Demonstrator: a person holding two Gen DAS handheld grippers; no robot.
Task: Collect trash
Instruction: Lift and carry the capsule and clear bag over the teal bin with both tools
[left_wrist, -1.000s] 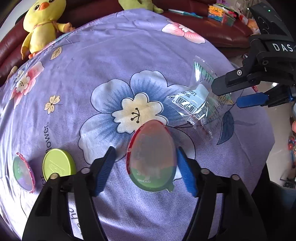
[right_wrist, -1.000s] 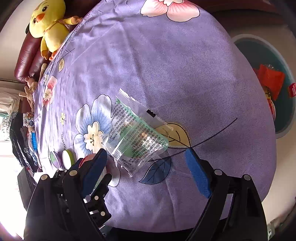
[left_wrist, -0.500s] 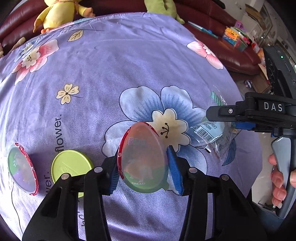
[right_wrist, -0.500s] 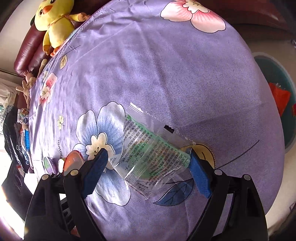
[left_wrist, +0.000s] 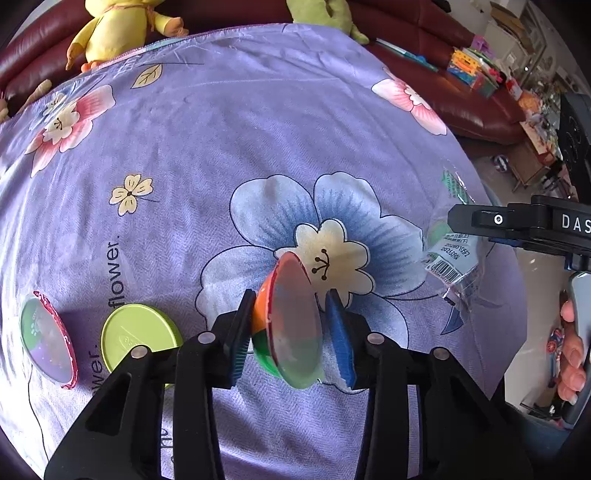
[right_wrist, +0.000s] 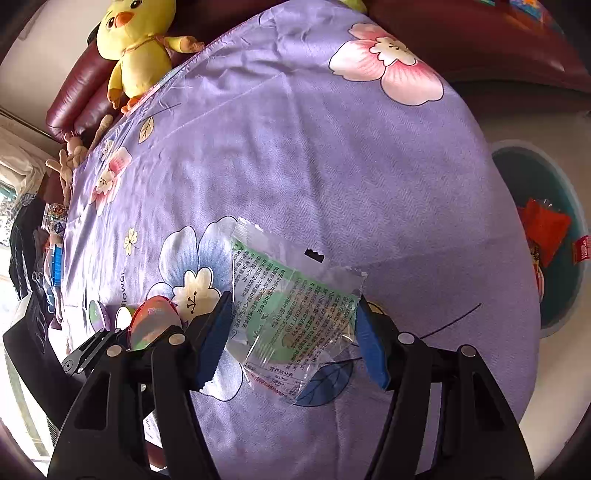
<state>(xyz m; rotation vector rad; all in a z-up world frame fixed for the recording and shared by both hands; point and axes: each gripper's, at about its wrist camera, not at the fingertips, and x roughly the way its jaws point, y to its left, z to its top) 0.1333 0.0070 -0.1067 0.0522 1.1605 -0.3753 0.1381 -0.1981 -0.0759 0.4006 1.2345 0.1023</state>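
**Left-wrist and right-wrist views: both claws closed on trash over the purple cloth**

Left wrist view is filled by a purple floral cloth (left_wrist: 229, 155) spread over the bench, with a dark red sofa (left_wrist: 443, 92) running behind it. A yellow plush duck (left_wrist: 110, 29) sits on the sofa at the cloth's far edge. In the right wrist view a teal bin (right_wrist: 554, 295) stands on the floor off the right edge of the bench, with red trash (right_wrist: 546, 225) already inside it.

The left claw (left_wrist: 291, 328) has just been closing, and its blue pads now press on either side of an egg-shaped plastic shell (left_wrist: 291, 325), which is tipped up on edge over the large blue flower print. Part of the shell's orange and green underside shows beside the left pad.

The right claw (right_wrist: 291, 332) has also just been closing; its pads touch the two side edges of a clear plastic wrapper (right_wrist: 291, 314) with green print and black text. The wrapper is crumpled between them. From the left wrist view the same wrapper (left_wrist: 454, 254) shows its barcode under the right claw's black arm, and a person's hand (left_wrist: 570, 354) grips the handle below.

On the cloth at the left lie a round green lid (left_wrist: 136, 336) and, just beside it, a second egg-shaped shell (left_wrist: 48, 343) with a red rim, both apart from the claws.
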